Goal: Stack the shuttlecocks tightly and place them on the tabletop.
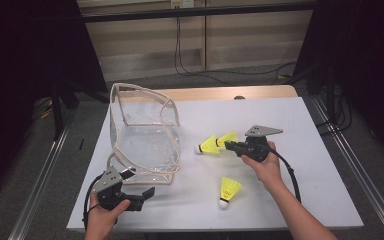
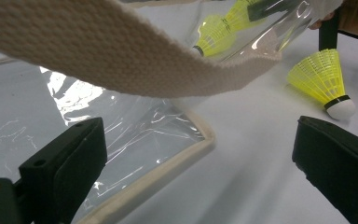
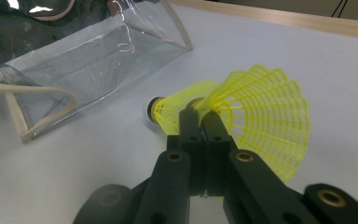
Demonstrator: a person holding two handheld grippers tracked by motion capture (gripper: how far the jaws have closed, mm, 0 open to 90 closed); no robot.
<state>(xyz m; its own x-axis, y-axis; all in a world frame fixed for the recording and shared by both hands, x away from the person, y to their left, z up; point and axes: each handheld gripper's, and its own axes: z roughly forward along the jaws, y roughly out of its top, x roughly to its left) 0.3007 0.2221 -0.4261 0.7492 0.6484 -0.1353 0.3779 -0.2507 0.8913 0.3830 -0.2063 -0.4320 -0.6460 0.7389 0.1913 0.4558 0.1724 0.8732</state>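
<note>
Lying on the white counter (image 1: 305,165), two yellow plastic shuttlecocks (image 1: 210,144) sit beside a clear plastic bag (image 1: 145,142); a third (image 1: 228,190) lies nearer. The left tool (image 2: 200,154) gapes open at the bag's edge. The right tool (image 3: 200,119) pinches a shuttlecock's skirt (image 3: 265,116).

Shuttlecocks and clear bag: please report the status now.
Right hand-held gripper shut on shuttlecock. Left hand-held gripper open beside clear bag. Two shuttlecocks on table; nothing blocks the way.
</note>
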